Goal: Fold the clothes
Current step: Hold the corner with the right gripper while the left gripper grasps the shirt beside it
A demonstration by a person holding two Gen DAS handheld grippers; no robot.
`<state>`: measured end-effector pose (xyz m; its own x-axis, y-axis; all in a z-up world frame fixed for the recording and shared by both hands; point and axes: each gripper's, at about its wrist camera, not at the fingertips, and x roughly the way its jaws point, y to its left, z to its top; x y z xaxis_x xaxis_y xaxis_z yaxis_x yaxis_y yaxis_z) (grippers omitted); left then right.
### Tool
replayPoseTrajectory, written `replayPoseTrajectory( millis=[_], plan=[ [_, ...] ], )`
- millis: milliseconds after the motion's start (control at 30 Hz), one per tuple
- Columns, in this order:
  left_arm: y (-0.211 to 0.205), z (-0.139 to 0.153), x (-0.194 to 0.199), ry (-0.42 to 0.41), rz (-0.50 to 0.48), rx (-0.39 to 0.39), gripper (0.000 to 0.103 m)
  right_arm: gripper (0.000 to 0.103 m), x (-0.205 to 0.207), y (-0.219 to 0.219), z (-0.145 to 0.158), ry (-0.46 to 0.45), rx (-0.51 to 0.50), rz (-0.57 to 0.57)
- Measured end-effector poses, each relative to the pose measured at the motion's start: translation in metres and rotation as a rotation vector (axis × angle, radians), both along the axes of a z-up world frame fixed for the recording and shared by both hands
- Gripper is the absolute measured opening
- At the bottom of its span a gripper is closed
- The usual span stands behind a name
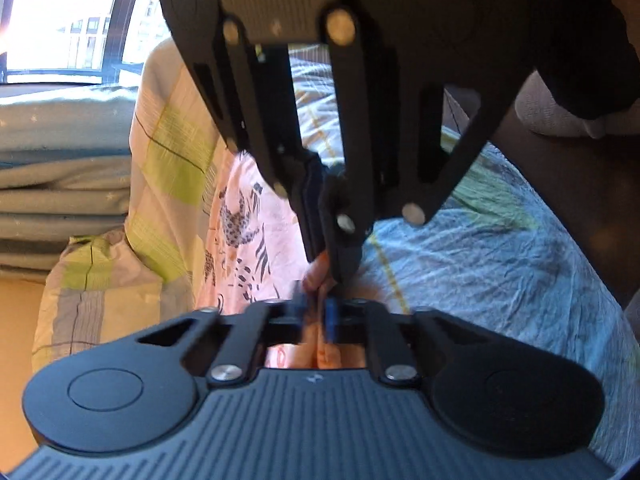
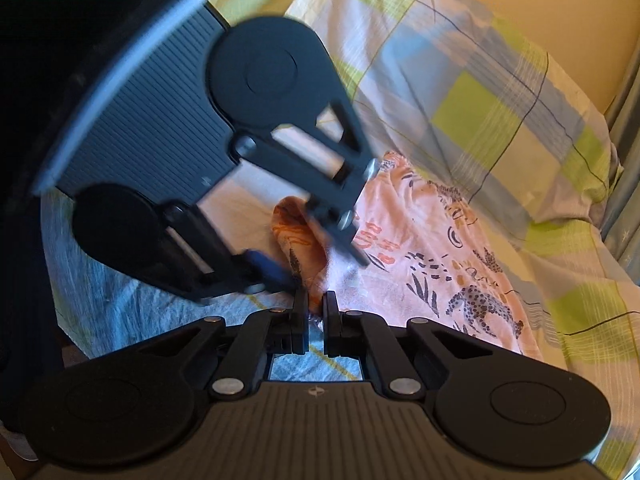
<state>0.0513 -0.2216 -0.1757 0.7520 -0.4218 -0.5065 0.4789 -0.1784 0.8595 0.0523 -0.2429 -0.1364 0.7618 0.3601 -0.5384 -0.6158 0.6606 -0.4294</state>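
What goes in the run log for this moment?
step: grasp | left tongs: shut on pink garment | right tongs: shut on same fold | surface: blue sheet

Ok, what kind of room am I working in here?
Most likely a bedroom: the pink animal-print garment lies on a bed with a blue sheet, a plaid pillow sits beside it, and folded blankets are stacked under a window.

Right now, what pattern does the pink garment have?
Leopards and dark leaves on the pink garment; right wrist view.
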Motion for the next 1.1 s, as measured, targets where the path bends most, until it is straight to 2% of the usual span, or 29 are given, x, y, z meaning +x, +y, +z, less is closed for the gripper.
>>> replayPoseTrajectory(
  millis=[67,100,167,200,300,400,533,600,667,767,933,1033,1100],
  plan=[
    [-0.001,0.011,0.006,0.065,0.058,-0.086,0.003,0.006,0.002,-0.005,0.003,-0.001,0.013,-0.017],
    [-0.001,0.020,0.011,0.114,0.097,-0.141,0.003,0.012,0.003,-0.008,0.003,-0.005,0.011,-0.029],
    [0.001,0.040,0.025,0.240,0.193,-0.273,0.003,0.042,0.006,-0.013,0.001,-0.016,-0.022,-0.058],
    [0.003,0.048,0.031,0.274,0.225,-0.318,0.003,0.043,0.007,-0.014,-0.001,-0.024,-0.038,-0.063],
    [0.004,0.066,0.042,0.328,0.264,-0.391,0.003,0.043,0.008,-0.015,-0.002,-0.053,-0.051,-0.045],
    [0.004,0.075,0.048,0.352,0.277,-0.418,0.003,0.043,0.012,-0.011,-0.005,-0.143,-0.074,-0.028],
    [0.003,0.084,0.054,0.381,0.295,-0.452,0.003,0.043,0.034,-0.011,-0.010,-0.210,-0.123,-0.029],
    [0.008,0.088,0.050,0.394,0.300,-0.474,0.003,0.041,0.046,-0.016,-0.017,-0.225,-0.181,-0.003],
    [0.010,0.091,0.047,0.400,0.301,-0.487,0.003,0.032,0.058,-0.024,-0.027,-0.243,-0.249,0.020],
    [0.012,0.095,0.046,0.404,0.302,-0.500,0.003,0.031,0.083,-0.047,-0.039,-0.280,-0.322,0.007],
    [0.011,0.098,0.050,0.394,0.301,-0.492,0.003,0.028,0.115,-0.081,-0.054,-0.366,-0.468,-0.004],
    [0.010,0.097,0.051,0.384,0.306,-0.476,0.003,0.024,0.128,-0.094,-0.059,-0.394,-0.533,-0.011],
    [0.013,0.098,0.049,0.376,0.312,-0.474,0.002,0.017,0.136,-0.100,-0.063,-0.396,-0.577,-0.030]
  ],
)
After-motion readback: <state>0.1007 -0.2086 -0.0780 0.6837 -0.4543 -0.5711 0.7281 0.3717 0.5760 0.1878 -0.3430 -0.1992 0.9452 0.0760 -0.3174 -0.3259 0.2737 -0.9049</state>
